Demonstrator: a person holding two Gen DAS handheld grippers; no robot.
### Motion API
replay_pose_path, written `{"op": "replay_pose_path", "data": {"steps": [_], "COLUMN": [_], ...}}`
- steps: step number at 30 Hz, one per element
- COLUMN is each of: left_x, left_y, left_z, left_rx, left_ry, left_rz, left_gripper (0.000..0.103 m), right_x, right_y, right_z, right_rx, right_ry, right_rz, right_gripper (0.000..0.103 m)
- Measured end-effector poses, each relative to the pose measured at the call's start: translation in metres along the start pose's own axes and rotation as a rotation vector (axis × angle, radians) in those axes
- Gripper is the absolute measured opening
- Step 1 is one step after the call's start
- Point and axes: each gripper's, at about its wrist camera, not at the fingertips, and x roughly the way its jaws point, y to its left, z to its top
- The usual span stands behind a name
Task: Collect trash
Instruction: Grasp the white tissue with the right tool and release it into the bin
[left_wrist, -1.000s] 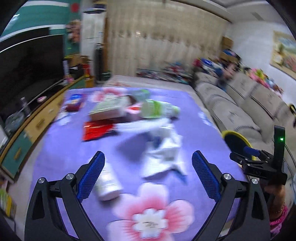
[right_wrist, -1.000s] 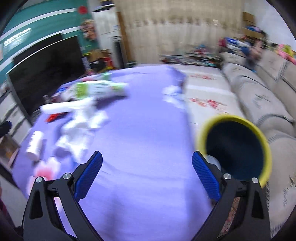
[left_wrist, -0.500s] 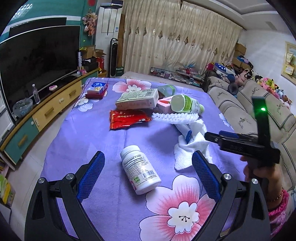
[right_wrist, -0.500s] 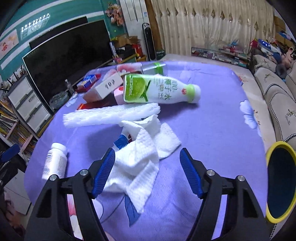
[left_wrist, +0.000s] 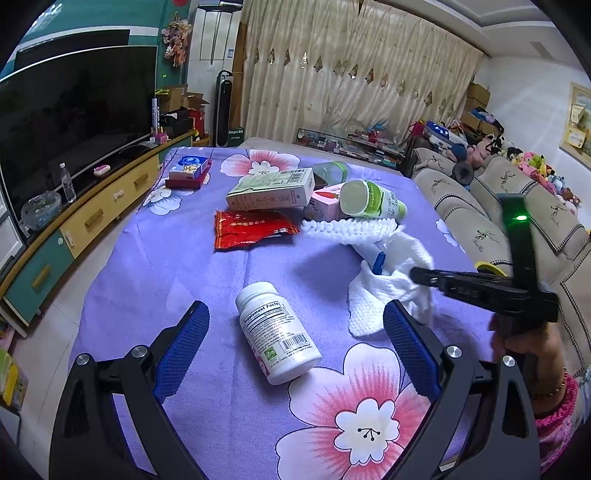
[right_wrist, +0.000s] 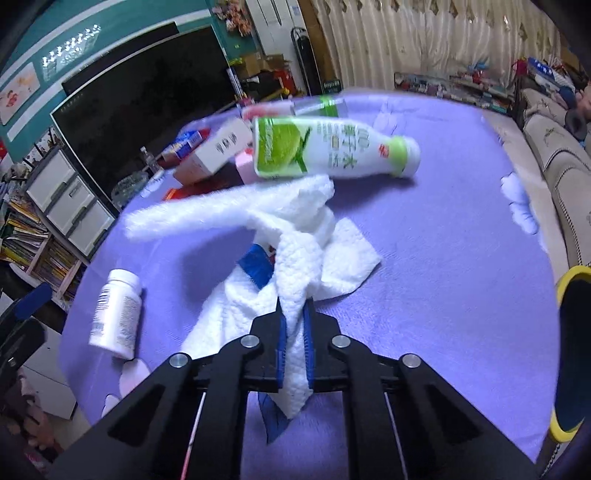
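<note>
A: How far along is the trash collecting looking?

B: Early, I'd judge. The right gripper (right_wrist: 294, 334) is pinching the white paper towel (right_wrist: 295, 266), jaws closed tight on a fold of it, and most of the towel is still lying on the purple tablecloth (right_wrist: 443, 258). Nothing else is being handled.

A: And the left gripper (left_wrist: 295, 343)?

B: It is hanging wide open and empty above the near side of the cloth, with the white pill bottle (left_wrist: 277, 332) lying on its side between its fingers, just left of the towel.

A: What is waiting beyond the towel?

B: Touching the towel's far edge, a white foam net sleeve (left_wrist: 347, 229) is lying. Behind that, the green-label drink bottle (right_wrist: 332, 147) is resting on its side, with a pink carton (left_wrist: 325, 205) and a green-and-white box (left_wrist: 273, 190) beside it. A red foil packet (left_wrist: 251, 229) is lying flat to the towel's far left. All of that looks uncollected.

A: Any container in view?

B: A yellow-rimmed bin (right_wrist: 570, 350) is showing right of the towel, off the table edge. Only a dark slice of its inside is visible, so I cannot tell what it is holding.

A: So the towel is going there?

B: Probably; it needs lifting clear and carrying right to the bin.
</note>
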Motion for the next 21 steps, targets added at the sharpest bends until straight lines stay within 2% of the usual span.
{"op": "replay_pose_path", "data": {"steps": [4, 13, 21], "left_x": [0.002, 0.003, 0.002], "left_y": [-0.002, -0.014, -0.017], "left_z": [-0.001, -0.003, -0.003], "left_rx": [0.001, 0.022, 0.031], "left_ry": [0.0, 0.0, -0.002], "left_rz": [-0.001, -0.017, -0.014], "left_gripper": [0.094, 0.094, 0.094], "right_x": [-0.035, -0.129, -0.187], "right_y": [0.005, 0.012, 0.017], "right_z": [-0.004, 0.003, 0.017], "right_rx": [-0.024, -0.074, -0.108], "right_ry": [-0.057, -0.252, -0.393], "right_rz": [0.01, 0.017, 0.014], "right_gripper": [0.007, 0.007, 0.007]}}
